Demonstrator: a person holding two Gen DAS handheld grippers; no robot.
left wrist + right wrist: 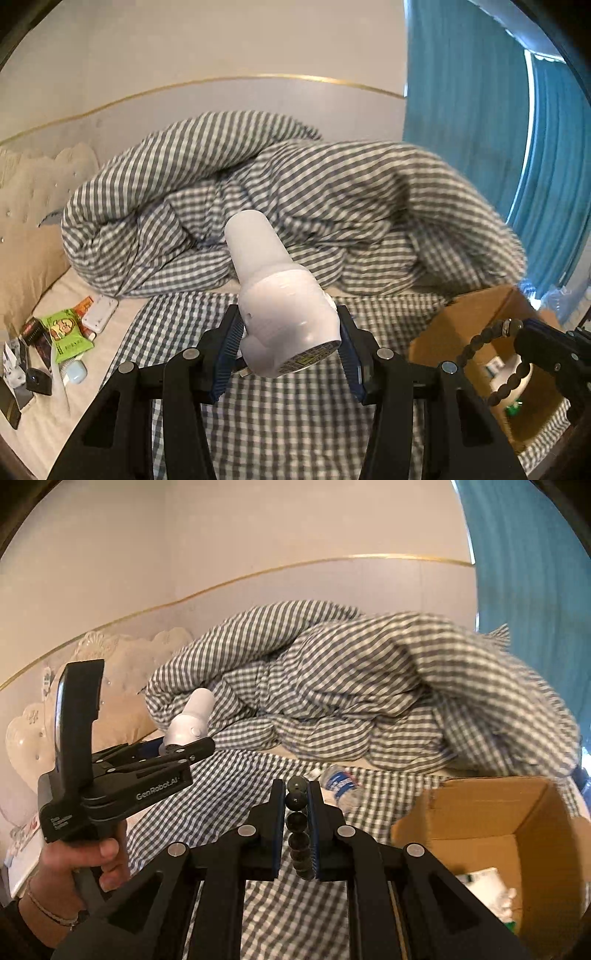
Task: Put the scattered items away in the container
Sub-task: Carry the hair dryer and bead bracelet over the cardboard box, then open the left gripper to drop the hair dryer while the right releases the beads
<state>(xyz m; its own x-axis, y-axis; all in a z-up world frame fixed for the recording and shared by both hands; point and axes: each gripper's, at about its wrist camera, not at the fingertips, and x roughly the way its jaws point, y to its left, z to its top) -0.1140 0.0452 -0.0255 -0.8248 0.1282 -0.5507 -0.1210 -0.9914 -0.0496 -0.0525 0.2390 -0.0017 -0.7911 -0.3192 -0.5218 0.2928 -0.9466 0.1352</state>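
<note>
My left gripper (288,347) is shut on a white plastic device (280,295) with a round neck, held above the checked bedsheet; it also shows in the right wrist view (186,723). My right gripper (297,812) is shut on a dark bead bracelet (297,819), whose loop shows hanging in the left wrist view (506,365) over the open cardboard box (476,314). The box (517,812) sits on the bed at the right and holds white items.
A crumpled checked duvet (288,206) fills the far bed. Scattered items lie at the left: a green packet (66,328), a white power bank (99,314), dark small objects. A plastic bottle (341,781) lies on the sheet. Blue curtain (480,129) at right.
</note>
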